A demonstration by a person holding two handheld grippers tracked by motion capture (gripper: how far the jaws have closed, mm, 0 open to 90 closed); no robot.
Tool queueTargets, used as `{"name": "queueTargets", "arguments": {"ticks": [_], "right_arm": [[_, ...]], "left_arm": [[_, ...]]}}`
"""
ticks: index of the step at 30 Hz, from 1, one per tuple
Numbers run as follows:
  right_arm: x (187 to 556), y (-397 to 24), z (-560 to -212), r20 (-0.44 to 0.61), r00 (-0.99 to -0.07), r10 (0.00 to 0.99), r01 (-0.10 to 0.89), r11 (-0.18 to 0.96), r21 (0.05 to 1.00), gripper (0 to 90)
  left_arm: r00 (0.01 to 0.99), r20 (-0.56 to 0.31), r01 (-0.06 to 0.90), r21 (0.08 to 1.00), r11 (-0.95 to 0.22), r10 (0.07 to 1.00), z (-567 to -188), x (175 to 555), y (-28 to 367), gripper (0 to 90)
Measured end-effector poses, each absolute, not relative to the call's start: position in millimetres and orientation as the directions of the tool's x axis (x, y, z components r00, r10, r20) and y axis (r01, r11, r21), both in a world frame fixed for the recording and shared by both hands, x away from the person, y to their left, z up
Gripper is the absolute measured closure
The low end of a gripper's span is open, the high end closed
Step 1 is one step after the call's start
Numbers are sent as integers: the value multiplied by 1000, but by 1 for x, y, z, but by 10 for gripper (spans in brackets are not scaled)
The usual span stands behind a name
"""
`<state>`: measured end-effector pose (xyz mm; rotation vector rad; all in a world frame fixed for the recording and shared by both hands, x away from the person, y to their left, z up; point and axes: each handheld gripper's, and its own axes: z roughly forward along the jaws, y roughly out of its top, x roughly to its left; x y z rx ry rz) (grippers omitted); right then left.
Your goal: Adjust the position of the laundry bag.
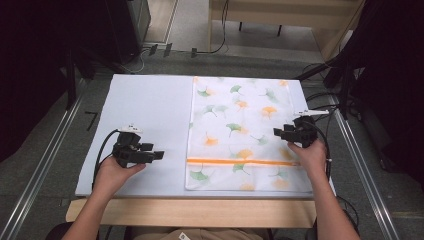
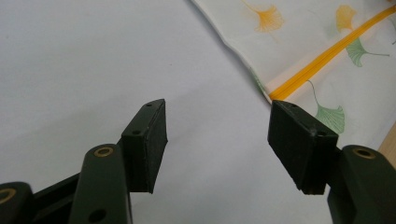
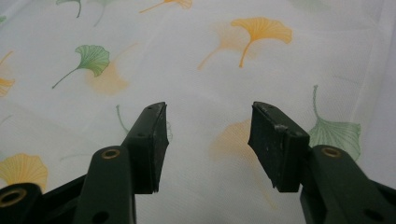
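A white mesh bag [image 1: 240,132] printed with green and orange ginkgo leaves lies flat on the right half of the white board [image 1: 145,115]; an orange zipper [image 1: 242,161] crosses it near the front. My left gripper [image 1: 159,154] hovers over bare board left of the bag, pointing right, open with nothing between its fingers. In the left gripper view the bag's edge [image 2: 327,60] and zipper [image 2: 322,58] lie ahead at the right. My right gripper [image 1: 276,132] is over the bag's right side, pointing left, open. In the right gripper view the printed fabric [image 3: 210,70] lies below the empty gripper [image 3: 208,144].
The board rests on a wooden table whose front edge [image 1: 200,212] shows near the person. Metal rails [image 1: 45,165] run along both sides. Cables [image 1: 320,97] and dark equipment stand beyond the right and back edges.
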<state>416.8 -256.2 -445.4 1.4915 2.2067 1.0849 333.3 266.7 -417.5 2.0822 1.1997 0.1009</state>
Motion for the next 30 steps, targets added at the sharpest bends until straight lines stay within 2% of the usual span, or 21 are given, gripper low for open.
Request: {"name": "queueTargets", "arguments": {"ticks": [8, 30], "right_arm": [[413, -254, -447, 192, -439, 878, 695, 196, 692, 469], [413, -252, -452, 223, -456, 862, 720, 209, 662, 442]], "left_arm": [[575, -291, 726, 613, -312, 764, -421, 341, 262, 339], [579, -274, 722, 610, -327, 768, -425, 341, 259, 338]]}}
